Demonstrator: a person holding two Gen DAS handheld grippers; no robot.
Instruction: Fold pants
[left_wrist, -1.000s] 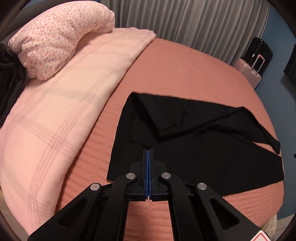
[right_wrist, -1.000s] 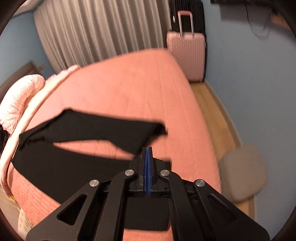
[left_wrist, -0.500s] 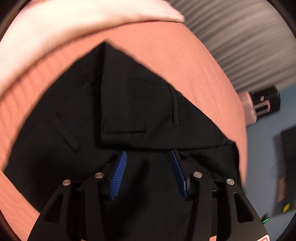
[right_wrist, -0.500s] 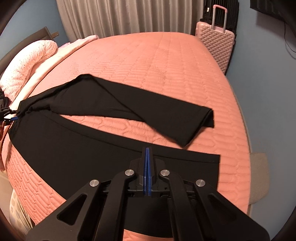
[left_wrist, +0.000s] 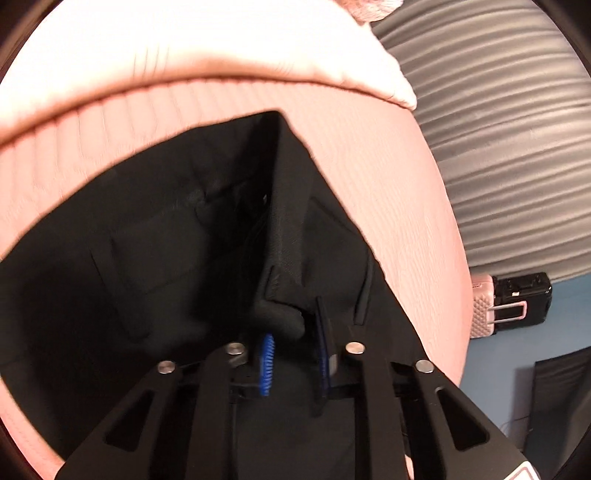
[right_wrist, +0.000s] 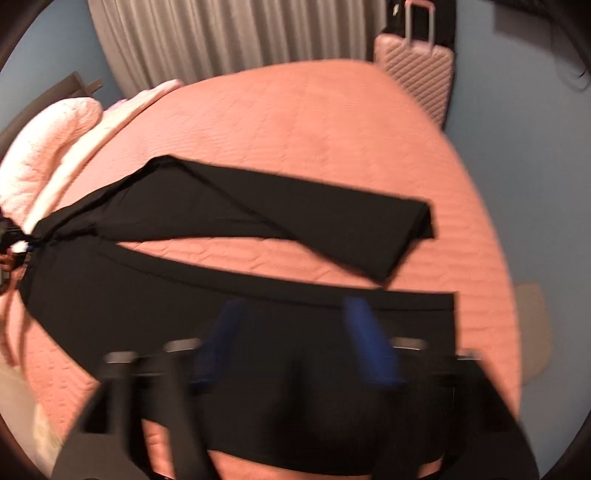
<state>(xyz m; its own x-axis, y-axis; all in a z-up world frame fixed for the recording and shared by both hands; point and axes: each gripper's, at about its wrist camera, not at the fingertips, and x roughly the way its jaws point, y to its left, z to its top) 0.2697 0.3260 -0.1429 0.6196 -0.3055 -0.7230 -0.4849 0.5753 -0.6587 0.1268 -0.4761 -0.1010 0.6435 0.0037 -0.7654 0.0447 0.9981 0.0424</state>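
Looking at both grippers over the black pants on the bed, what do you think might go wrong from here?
The left gripper is closing on a bunched waistband fold of the pants; it may pinch only one layer, or the fold may slip out. The right gripper is opening over the near leg's hem with no cloth visibly between its pads; closing there could also snag the bedspread.

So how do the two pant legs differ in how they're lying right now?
The far pant leg lies slanted across the bedspread, with a diagonal crease and its cuff skewed; the near pant leg lies flat and straight along the bed edge with a square cuff. The right gripper, jaws opening, hovers over the near one only. Both are black.
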